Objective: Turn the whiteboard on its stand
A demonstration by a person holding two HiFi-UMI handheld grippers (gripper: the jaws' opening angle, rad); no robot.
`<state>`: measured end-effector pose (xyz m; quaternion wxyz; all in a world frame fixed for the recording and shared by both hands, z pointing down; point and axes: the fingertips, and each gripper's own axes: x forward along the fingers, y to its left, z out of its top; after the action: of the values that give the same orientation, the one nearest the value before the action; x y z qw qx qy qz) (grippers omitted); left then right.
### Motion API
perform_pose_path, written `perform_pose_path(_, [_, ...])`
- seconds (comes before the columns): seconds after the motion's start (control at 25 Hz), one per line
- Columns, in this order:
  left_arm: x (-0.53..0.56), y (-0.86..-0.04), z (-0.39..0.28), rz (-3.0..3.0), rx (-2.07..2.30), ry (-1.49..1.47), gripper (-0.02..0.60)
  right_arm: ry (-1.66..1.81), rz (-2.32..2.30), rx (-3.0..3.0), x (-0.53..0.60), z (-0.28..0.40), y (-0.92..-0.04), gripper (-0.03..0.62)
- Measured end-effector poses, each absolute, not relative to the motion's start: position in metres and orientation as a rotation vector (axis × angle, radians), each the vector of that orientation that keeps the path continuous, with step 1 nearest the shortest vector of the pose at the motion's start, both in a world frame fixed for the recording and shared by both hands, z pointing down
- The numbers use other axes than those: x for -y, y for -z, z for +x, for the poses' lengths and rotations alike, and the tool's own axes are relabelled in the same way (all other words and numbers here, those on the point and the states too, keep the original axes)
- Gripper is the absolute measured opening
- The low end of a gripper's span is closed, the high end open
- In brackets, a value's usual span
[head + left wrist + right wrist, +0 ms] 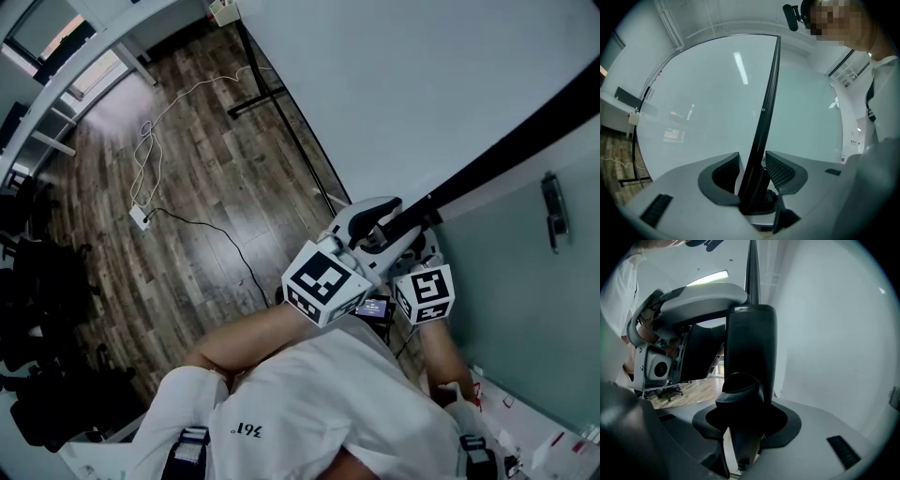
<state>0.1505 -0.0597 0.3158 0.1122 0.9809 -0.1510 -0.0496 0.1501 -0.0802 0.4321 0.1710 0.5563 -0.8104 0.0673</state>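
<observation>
A person grips a large white whiteboard (403, 84) by its black frame edge (506, 155) above a dark wood-plank floor (187, 187). The left tool (757, 169) and right tool (749, 414), close together, are each clamped on that edge.

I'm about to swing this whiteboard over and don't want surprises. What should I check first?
1. Left gripper clamped on whiteboard frame: ok.
2. Right gripper clamped on the same frame: ok.
3. Both grips side by side on one edge: ok.
4. Floor under the swing free: not ok, black cable lies there.
5. Pivot lock released: cannot tell, not in view.
</observation>
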Motion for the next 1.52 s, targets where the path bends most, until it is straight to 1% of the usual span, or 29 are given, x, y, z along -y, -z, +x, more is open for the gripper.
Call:
perform_pose_path(0.6, [0.088, -0.314, 0.143, 2.861, 0.406, 0.159, 0.183, -0.174, 1.565, 2.316, 0.116, 0.138, -0.431, 0.169])
perform_pose_path(1.16, [0.139, -0.316, 0.127, 2.854, 0.514, 0.152, 0.183, -0.129, 1.577, 2.321, 0.170, 0.123, -0.431, 0.156])
perform_pose_path(1.32, [0.153, -0.316, 0.116, 2.863, 0.575, 0.146, 0.183, -0.127, 1.588, 2.320, 0.184, 0.119, -0.431, 0.156])
perform_pose_path(1.52, [0.168, -0.320, 0.088, 2.814, 0.674, 0.163, 0.183, -0.122, 1.577, 2.322, 0.202, 0.112, -0.428, 0.155])
